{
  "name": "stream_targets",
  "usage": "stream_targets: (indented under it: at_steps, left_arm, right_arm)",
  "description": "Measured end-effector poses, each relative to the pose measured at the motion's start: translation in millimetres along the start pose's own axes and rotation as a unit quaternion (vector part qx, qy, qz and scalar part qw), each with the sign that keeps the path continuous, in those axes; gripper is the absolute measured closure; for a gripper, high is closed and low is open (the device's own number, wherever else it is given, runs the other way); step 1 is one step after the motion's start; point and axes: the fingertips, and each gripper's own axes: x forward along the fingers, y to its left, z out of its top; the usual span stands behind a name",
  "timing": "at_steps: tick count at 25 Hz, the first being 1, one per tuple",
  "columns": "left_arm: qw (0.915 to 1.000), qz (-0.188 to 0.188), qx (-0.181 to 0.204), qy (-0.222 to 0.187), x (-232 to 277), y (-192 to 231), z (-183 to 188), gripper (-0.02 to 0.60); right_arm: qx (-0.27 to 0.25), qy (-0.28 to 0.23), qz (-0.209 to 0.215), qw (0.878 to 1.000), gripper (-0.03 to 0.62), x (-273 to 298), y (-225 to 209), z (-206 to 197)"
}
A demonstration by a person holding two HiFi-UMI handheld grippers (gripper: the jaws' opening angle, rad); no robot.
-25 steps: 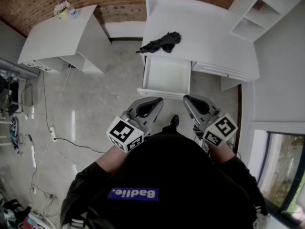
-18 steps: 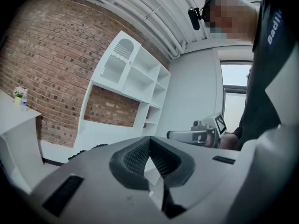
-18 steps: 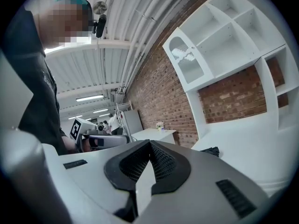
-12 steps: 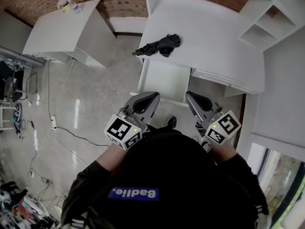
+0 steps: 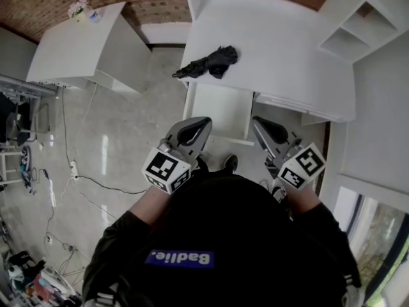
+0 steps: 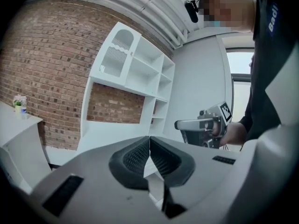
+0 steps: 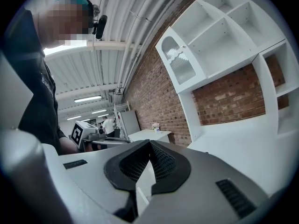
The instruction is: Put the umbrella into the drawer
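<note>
A folded black umbrella (image 5: 208, 61) lies on the white desk (image 5: 287, 50), near its left front corner. Below it the desk's white drawer (image 5: 220, 110) stands pulled out and shows nothing inside. My left gripper (image 5: 203, 121) (image 6: 149, 138) is shut and empty, its tip at the drawer's near left edge. My right gripper (image 5: 257, 120) (image 7: 150, 142) is also shut with nothing in it, at the drawer's near right corner. Both point toward the desk, well short of the umbrella. Each gripper view shows the other gripper to the side.
A white side table (image 5: 83, 43) with a small flower pot (image 5: 80, 8) stands at the left. A white shelf unit (image 5: 358, 18) rises over the desk at the right. Cables and a power strip (image 5: 71, 169) lie on the grey floor. My shoe (image 5: 230, 164) is by the drawer.
Both grippers have moved forward toward the desk; their tips now reach the open drawer's front edge. The jaws stayed shut and the umbrella has not moved.
</note>
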Motion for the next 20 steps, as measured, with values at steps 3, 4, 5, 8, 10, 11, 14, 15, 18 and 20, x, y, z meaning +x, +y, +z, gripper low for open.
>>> stream_targets:
  at_steps: [3, 4, 5, 8, 10, 11, 14, 15, 18, 20]
  left_arm:
    - [0.9998, -0.009, 0.010, 0.014, 10, 12, -5, 0.577]
    - [0.9997, -0.013, 0.013, 0.019, 13, 17, -7, 0.575]
    - [0.9995, -0.016, 0.016, 0.023, 16, 21, -8, 0.572]
    - [0.9987, -0.030, 0.025, 0.032, 26, 36, -10, 0.560]
    - [0.9981, -0.040, 0.030, 0.037, 32, 45, -12, 0.552]
    - [0.9976, -0.044, 0.033, 0.042, 34, 49, -13, 0.546]
    - [0.9956, -0.057, 0.047, 0.058, 45, 64, -18, 0.528]
    - [0.9947, -0.060, 0.053, 0.064, 49, 70, -21, 0.522]
    - [0.9916, -0.069, 0.070, 0.084, 62, 89, -29, 0.498]
    - [0.9893, -0.073, 0.084, 0.095, 71, 102, -33, 0.479]
  right_arm:
    - [0.000, 0.001, -0.014, 1.000, 0.565, 5, -4, 3]
    - [0.002, 0.001, -0.018, 1.000, 0.565, 7, -5, 4]
    - [0.003, 0.001, -0.023, 1.000, 0.565, 9, -6, 4]
    - [0.005, 0.004, -0.035, 0.999, 0.565, 17, -9, 4]
    - [0.008, 0.006, -0.046, 0.999, 0.565, 22, -10, 3]
    - [0.010, 0.006, -0.051, 0.999, 0.565, 24, -10, 4]
    - [0.012, 0.005, -0.066, 0.998, 0.565, 30, -14, 7]
    - [0.013, 0.005, -0.071, 0.997, 0.565, 32, -16, 7]
    - [0.018, 0.007, -0.087, 0.996, 0.565, 36, -21, 7]
    - [0.022, 0.010, -0.096, 0.995, 0.565, 39, -24, 5]
